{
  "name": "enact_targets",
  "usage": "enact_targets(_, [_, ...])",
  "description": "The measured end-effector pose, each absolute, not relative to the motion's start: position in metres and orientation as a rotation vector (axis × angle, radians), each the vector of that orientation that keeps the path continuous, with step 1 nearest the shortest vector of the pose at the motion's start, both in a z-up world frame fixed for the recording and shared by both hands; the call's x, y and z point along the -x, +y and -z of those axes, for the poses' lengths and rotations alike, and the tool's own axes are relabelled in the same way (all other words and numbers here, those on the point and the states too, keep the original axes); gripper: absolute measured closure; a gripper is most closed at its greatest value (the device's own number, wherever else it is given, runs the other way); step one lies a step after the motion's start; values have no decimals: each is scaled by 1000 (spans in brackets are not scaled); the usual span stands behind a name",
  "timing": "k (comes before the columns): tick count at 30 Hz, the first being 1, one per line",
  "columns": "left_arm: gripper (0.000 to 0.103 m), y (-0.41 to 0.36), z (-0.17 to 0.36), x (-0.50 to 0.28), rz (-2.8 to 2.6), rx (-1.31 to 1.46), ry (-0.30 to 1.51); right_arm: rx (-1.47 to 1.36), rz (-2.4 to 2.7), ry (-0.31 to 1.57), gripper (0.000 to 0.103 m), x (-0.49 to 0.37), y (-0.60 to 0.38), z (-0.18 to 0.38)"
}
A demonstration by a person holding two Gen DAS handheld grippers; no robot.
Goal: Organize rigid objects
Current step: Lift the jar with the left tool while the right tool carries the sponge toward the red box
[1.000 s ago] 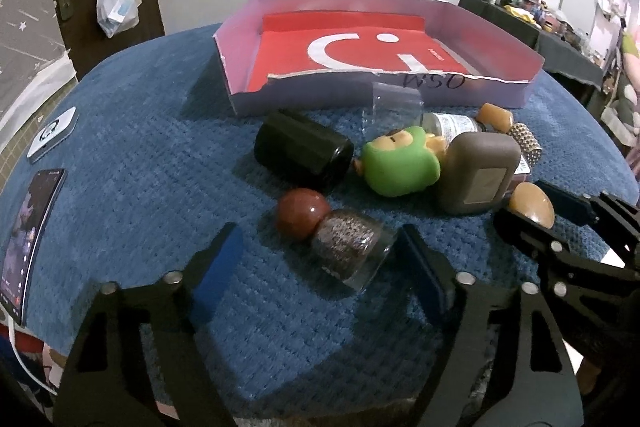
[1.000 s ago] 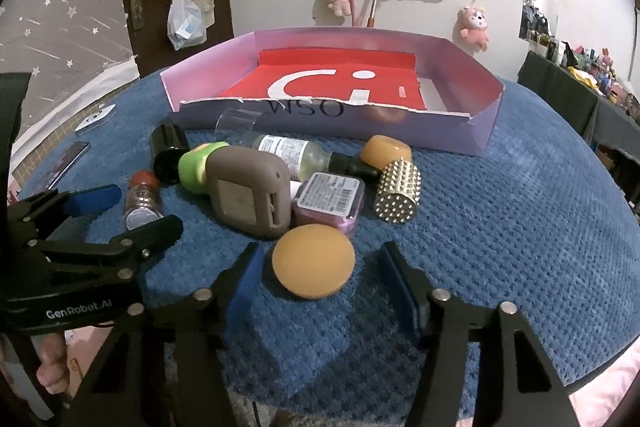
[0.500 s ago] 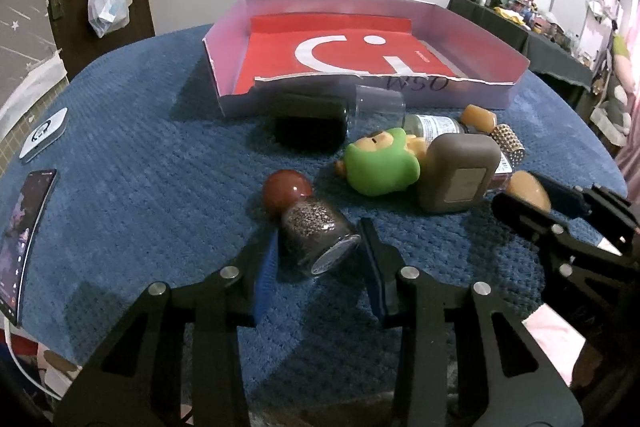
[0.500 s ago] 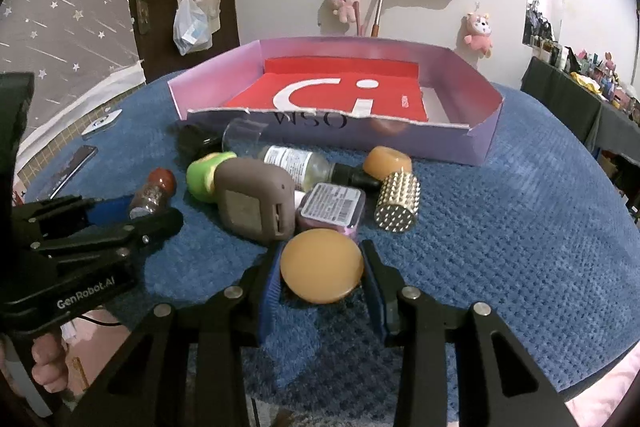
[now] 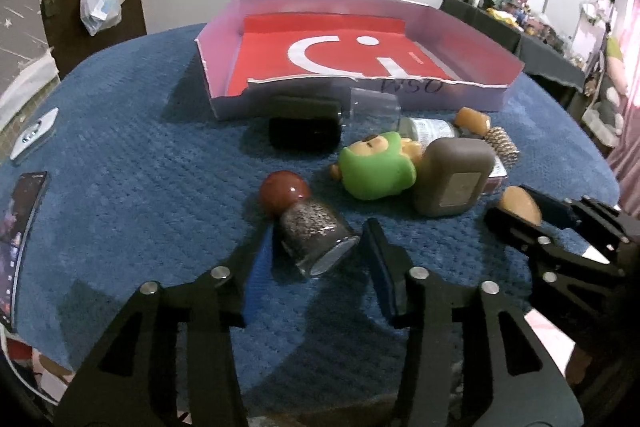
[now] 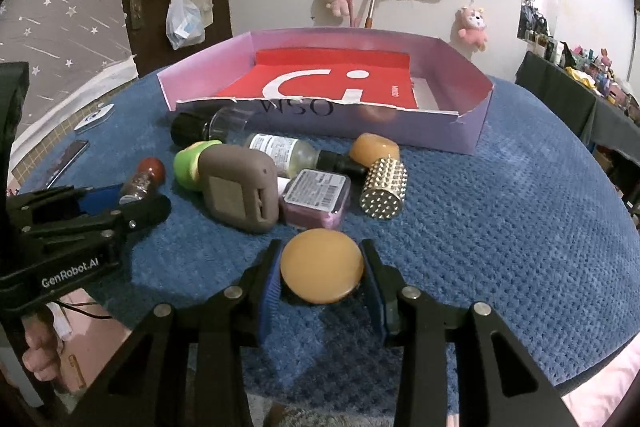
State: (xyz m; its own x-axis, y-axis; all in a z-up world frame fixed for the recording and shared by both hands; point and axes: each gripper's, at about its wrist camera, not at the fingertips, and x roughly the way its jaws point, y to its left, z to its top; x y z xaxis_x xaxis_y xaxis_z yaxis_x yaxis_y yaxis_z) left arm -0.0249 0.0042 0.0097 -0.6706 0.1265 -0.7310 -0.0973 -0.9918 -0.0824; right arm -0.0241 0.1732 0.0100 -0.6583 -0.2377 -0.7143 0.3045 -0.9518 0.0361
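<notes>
- Right claw clamped on a flat round orange disc near the front edge of the blue-covered counter, blue pads pressed to both sides of the disc.
- Left claw straddling a toppled spice jar with a red ball cap; jaws just eased wider, a gap visible beside the right pad, left-side contact hard to judge.
- Piled toward the counter's middle, in front of the box: brown rounded case, green toy, purple labelled tin, gold studded cylinder, clear bottle and black cylinder.
- Set toward the far edge: shallow pink box with red lining, nothing inside.
- Lying by the left edge: a phone.
</notes>
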Motion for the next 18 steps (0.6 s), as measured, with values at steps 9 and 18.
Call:
enact_targets(9, [68,0,-9,25,-2776,1202,-73,-1099,2617,151,63,21,172,-8])
enact_targets(18, [68,-5,-13,20,-2815,1186,-89,-1040,2615,111,63,19,175,-19])
